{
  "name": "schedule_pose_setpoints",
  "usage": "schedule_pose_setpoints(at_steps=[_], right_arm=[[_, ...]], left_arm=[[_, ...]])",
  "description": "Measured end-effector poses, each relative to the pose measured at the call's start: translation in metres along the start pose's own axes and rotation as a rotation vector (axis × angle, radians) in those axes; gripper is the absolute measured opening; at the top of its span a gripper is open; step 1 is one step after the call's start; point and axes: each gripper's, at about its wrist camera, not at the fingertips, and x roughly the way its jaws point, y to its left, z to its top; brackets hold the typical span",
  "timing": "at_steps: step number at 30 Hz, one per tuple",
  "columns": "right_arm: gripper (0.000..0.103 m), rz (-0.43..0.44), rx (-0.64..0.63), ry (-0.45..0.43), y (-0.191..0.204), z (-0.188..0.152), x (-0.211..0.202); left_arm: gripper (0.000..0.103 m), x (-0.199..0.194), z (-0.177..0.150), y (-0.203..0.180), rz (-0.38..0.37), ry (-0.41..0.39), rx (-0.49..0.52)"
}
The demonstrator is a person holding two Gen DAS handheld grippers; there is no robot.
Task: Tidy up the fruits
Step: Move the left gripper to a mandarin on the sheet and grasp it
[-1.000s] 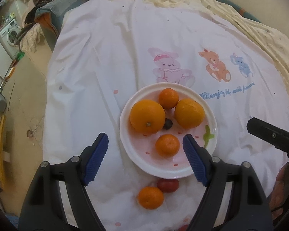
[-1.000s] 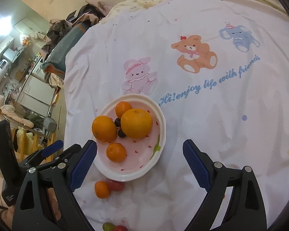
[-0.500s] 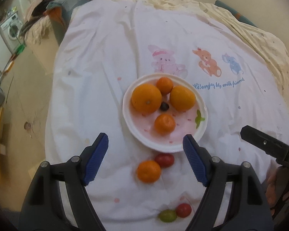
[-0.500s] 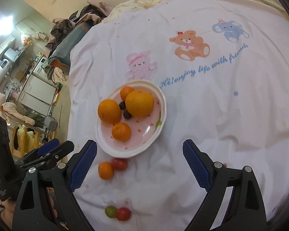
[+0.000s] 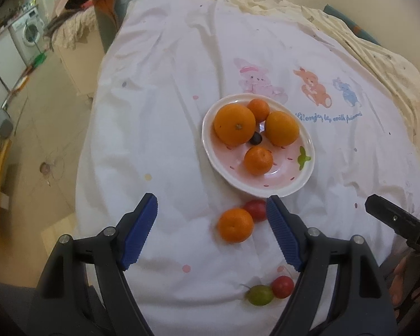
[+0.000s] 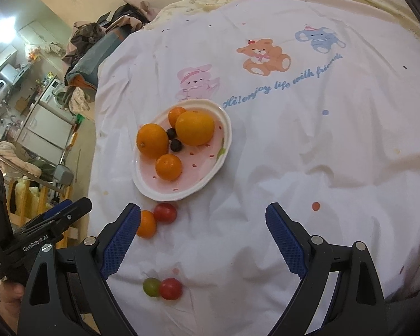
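A white and pink plate on the white sheet holds two big oranges, two small mandarins and dark grapes. On the sheet in front of it lie a loose mandarin touching a red tomato. Nearer still lie a green tomato and a red one. My left gripper hangs open above the loose mandarin. My right gripper hangs open, nothing between its fingers.
The sheet, printed with cartoon animals, covers a bed that drops off at the left to a tiled floor. Piled clothes and a washing machine stand beyond. A hand holds the left gripper's handle.
Both grippers have drawn back from the plate toward the bed's near edge. The loose mandarin, red tomato and the green and red pair have come fully into view. Jaws unchanged.
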Motion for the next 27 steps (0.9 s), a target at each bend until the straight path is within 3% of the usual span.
schedule_pose_setpoints(at_steps=[4,15,19,22,27], right_arm=[[0.093,-0.004,0.016,0.006,-0.004,0.002,0.004],[0.093,0.010,0.047,0.053,-0.008,0.002,0.016],[0.093,0.015,0.065,0.066,-0.012,0.003,0.019],[0.093,0.018,0.069,0.076,-0.013,0.003,0.020],[0.093,0.018,0.059,0.091,-0.012,0.003,0.024]], left_arm=[[0.077,0.008,0.001,0.004,0.020,0.023,-0.013],[0.076,0.063,-0.016,-0.010,-0.062,0.257,-0.075],[0.061,0.079,-0.024,-0.019,-0.058,0.305,-0.050],[0.060,0.086,-0.027,-0.028,-0.063,0.321,-0.015],[0.048,0.095,-0.031,-0.038,-0.031,0.348,0.043]])
